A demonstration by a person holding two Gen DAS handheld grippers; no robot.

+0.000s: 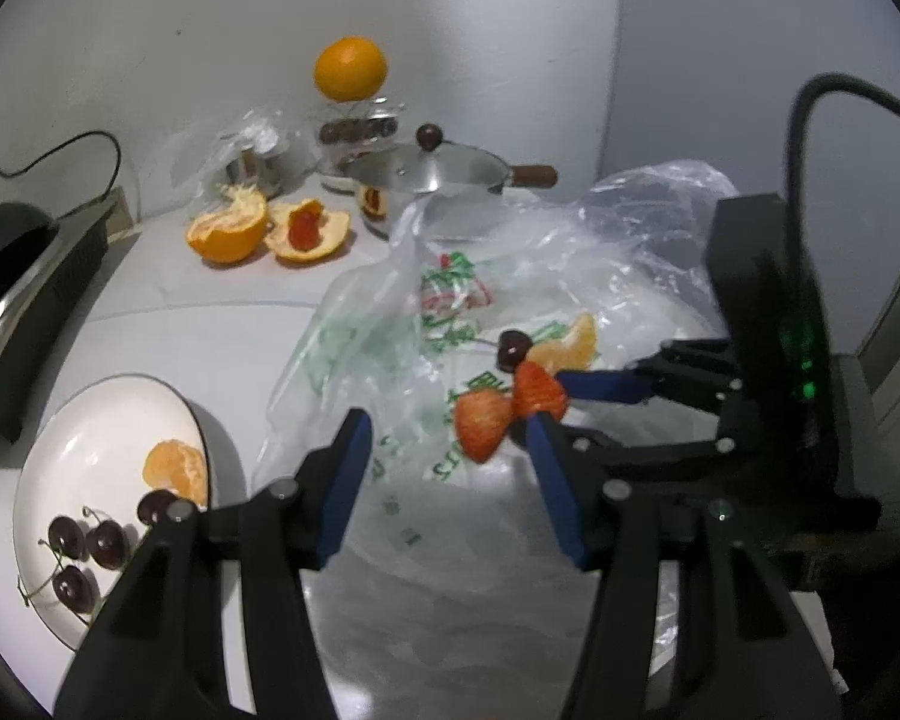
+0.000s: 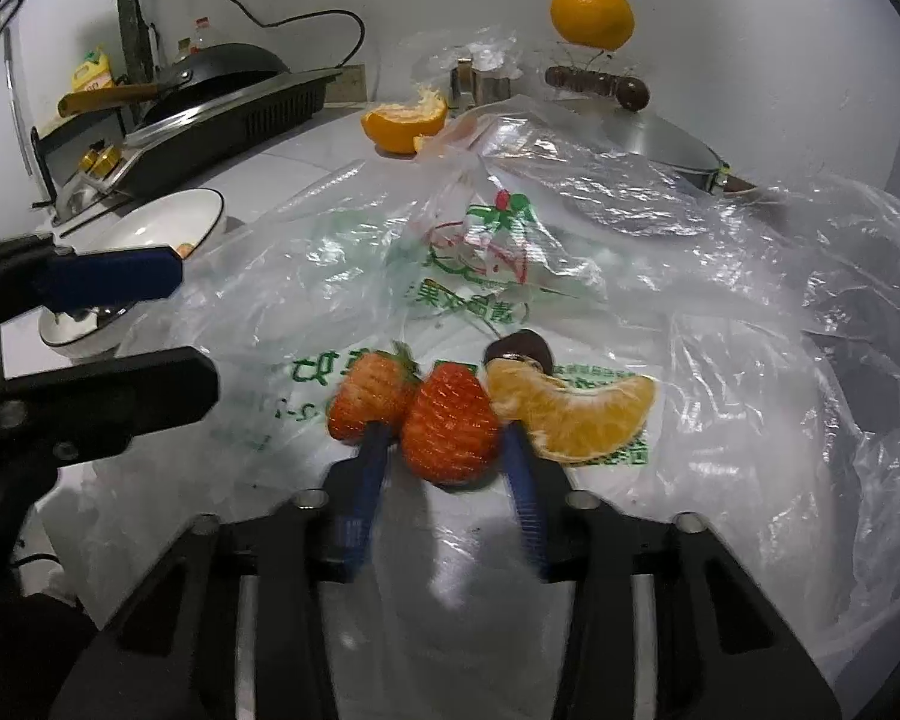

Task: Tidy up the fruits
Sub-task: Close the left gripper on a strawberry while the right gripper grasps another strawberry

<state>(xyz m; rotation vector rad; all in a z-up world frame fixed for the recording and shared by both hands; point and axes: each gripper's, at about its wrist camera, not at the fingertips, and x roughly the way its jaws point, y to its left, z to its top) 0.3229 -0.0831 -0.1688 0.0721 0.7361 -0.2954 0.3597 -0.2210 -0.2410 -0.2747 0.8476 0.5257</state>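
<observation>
White walls closed in the pale desk [image 1: 168,300], where a crumpled clear plastic bag [image 2: 720,276] with green print lay spread. On the bag sat two strawberries side by side and touching, the paler strawberry [image 2: 366,399] to the left and the redder strawberry [image 2: 450,429] beside it, with an orange segment [image 2: 576,420] just to its right and a dark cherry [image 2: 519,348] behind. The right tongs [image 2: 447,441] straddled the redder strawberry, the blue fingers [image 2: 369,462] close against its sides; whether they truly pressed it could not be told. The left tongs [image 1: 450,450] hung partly open over the bag with nothing between them. To the left stood a white plate [image 1: 90,420] carrying cherries [image 1: 84,546] and a peeled orange piece [image 1: 174,468]. Farther back lay orange peel halves [image 1: 264,228], a lidded steel pan [image 1: 432,180] and a whole orange [image 1: 349,68].
</observation>
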